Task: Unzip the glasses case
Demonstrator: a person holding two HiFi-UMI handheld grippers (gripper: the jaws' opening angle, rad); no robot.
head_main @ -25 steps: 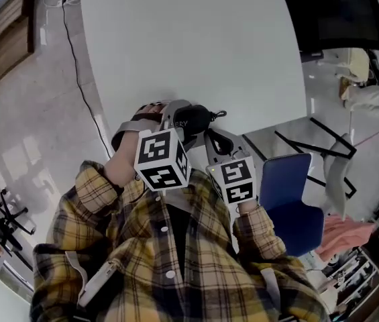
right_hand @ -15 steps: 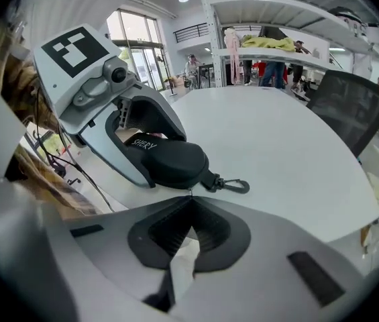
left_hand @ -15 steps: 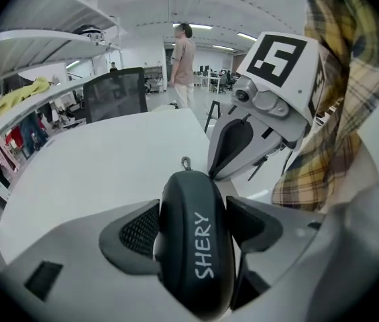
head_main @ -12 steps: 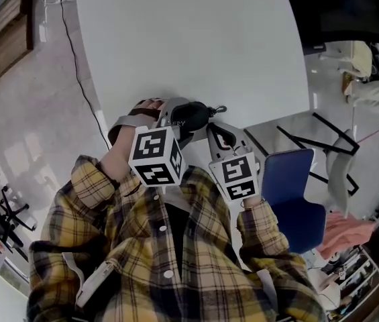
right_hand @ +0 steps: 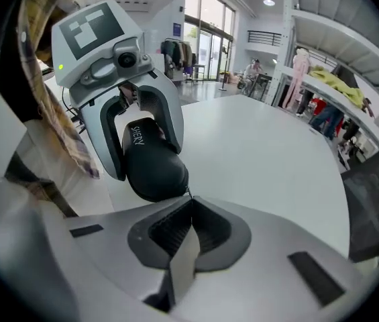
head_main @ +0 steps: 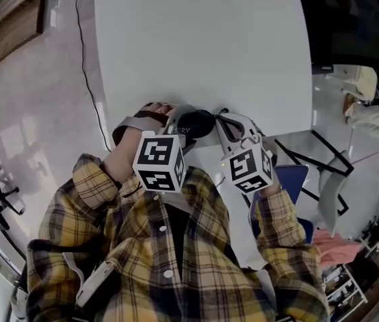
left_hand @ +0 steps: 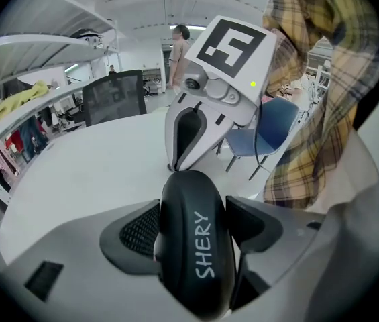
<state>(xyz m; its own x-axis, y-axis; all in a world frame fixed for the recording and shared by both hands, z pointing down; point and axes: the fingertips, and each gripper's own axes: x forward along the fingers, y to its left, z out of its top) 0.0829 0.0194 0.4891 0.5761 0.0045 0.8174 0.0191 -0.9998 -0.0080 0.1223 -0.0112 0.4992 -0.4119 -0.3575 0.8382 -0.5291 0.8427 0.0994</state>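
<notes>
- The left gripper (left_hand: 196,225) clamps the smooth black oval glasses case (left_hand: 199,263) across its middle, with a dark ribbed pad pressed against each side.
- The right gripper (right_hand: 189,203) has its jaws brought together, pinching the thin dark zip pull (right_hand: 187,192) at the end of the case; the case's rounded end sits just beyond its tips.
- The case lies between the two facing grippers, at the near edge of the matt white table (head_main: 202,45).
- The case's shell is glossy and domed, while both gripper bodies are pale grey moulded plastic.
- White capitals reading "SHERY" run lengthwise along the case.
</notes>
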